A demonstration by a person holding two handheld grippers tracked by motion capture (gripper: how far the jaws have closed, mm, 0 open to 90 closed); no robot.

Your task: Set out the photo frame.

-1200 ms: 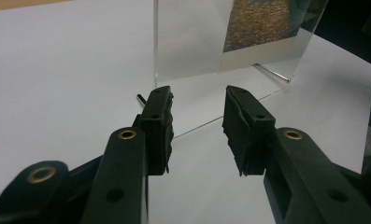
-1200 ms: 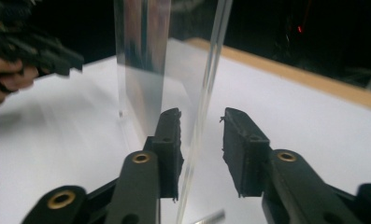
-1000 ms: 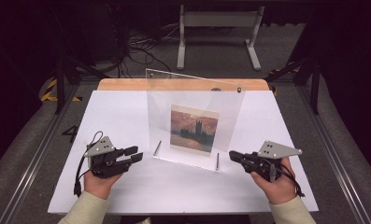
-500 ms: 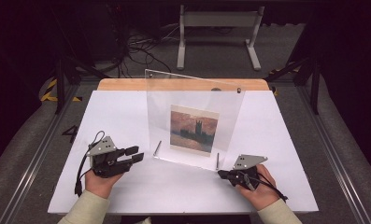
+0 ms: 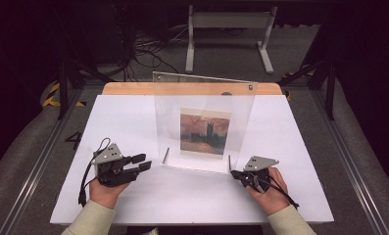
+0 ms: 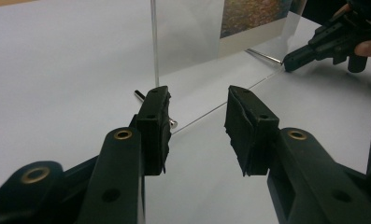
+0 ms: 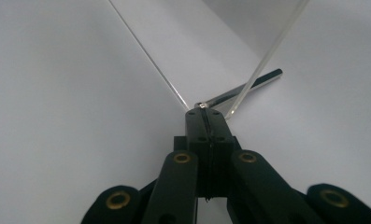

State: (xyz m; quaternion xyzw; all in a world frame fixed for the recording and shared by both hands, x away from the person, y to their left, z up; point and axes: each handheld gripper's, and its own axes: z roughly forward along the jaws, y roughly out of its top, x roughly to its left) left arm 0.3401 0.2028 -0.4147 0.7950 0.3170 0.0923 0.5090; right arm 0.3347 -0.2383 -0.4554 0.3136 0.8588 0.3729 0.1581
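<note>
A clear acrylic picture frame point(image 5: 202, 103) stands upright mid-table, holding a print of a sunset skyline point(image 5: 205, 132). Two thin metal pins stick out at its base, the left pin point(image 5: 165, 155) and the right pin point(image 5: 229, 162). My left gripper point(image 5: 144, 162) is open, its jaws pointing at the left pin point(image 6: 139, 94) and the frame's lower left corner; nothing is between them. My right gripper point(image 5: 234, 173) is shut, and its tips point(image 7: 204, 111) touch the head of the right pin point(image 7: 253, 84) at the frame's lower right corner. The right gripper point(image 6: 286, 63) is also in the left gripper view.
The white table top point(image 5: 123, 117) has a wooden strip point(image 5: 133, 88) along its far edge. Beyond it are a dark floor, cables point(image 5: 148, 49) and a white stand point(image 5: 229, 22). Rails run along both sides of the table.
My right gripper has moved left and forward to the frame's lower right corner, and its tips now meet the right pin. The left gripper has stayed where it was.
</note>
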